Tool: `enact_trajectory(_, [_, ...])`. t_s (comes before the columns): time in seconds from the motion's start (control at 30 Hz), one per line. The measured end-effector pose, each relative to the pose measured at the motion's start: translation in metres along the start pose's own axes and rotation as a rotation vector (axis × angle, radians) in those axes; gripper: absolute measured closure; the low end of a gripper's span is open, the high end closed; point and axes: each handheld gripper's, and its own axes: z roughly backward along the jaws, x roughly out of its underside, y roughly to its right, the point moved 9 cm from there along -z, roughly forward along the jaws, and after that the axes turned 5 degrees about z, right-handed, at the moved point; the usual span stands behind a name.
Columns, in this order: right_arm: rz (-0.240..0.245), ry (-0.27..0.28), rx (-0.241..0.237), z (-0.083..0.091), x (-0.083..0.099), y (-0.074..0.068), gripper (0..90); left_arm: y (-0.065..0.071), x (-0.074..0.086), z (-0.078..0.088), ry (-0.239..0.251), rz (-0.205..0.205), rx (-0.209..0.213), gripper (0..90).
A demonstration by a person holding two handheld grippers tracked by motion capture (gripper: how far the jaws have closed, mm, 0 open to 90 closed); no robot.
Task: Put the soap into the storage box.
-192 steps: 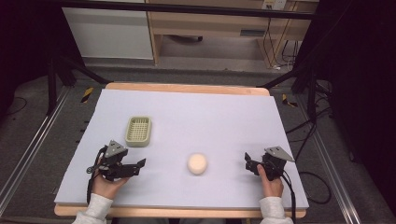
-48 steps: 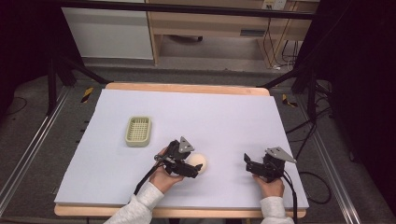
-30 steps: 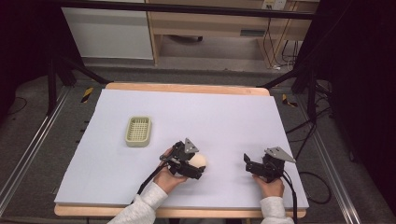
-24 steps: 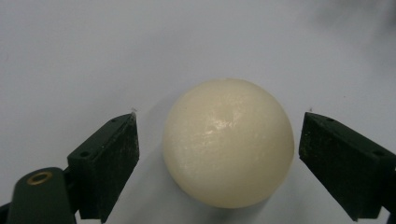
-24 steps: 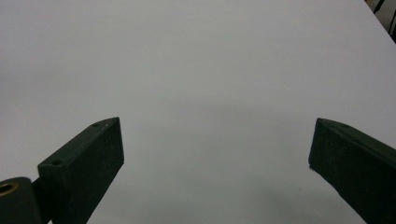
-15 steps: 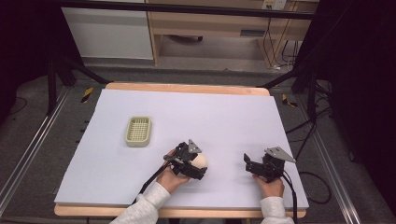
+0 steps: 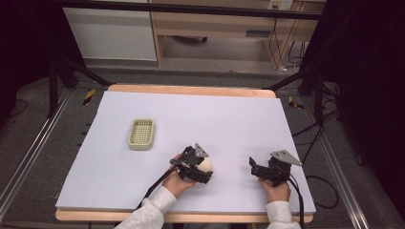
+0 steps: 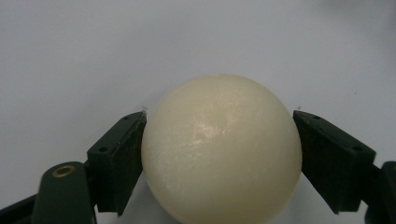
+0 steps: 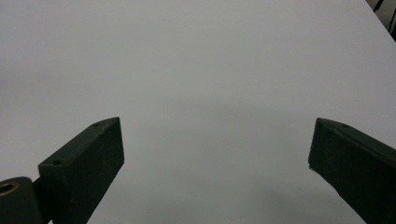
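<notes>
Cream ball (image 8: 220, 149) sits at the table's (image 7: 239, 114) six o'clock, both jaws of my left gripper (image 8: 219, 154) pressed to its sides, while my right gripper (image 9: 217, 158) rests spread wide at four o'clock.

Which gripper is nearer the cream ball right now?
Left. The left gripper has the cream ball between its jaws; the right gripper rests apart on the table, jaws open.

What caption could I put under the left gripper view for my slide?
Left tool closed around a cream ball, one black jaw touching each side, over the pale table.
</notes>
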Motion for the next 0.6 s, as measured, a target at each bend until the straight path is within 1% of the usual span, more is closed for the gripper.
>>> enact_trajectory(0.07, [0.001,0.0,0.002,0.0001,0.0,0.0001,3.8,-0.0005,0.0012,-0.0006,-0.013,-0.002,0.0,20.3])
enact_trajectory(0.17, [0.0,0.0,0.001,0.0,0.0,0.0,3.9,-0.0011,0.0009,-0.0005,-0.011,0.002,0.002,21.8])
enact_trajectory(0.27, [0.001,-0.001,0.002,0.0001,0.0,0.0001,3.9,-0.0011,0.0011,-0.0006,-0.013,0.001,-0.001,22.1])
enact_trajectory(0.4, [0.0,0.001,0.001,0.0,0.0,0.0002,3.9,-0.0016,0.0012,-0.0002,-0.022,0.002,0.008,22.3])
enact_trajectory(0.6, [-0.001,0.0,0.001,0.0,0.0,0.0002,3.9,-0.0016,0.0009,-0.0001,-0.02,0.006,0.007,22.5])
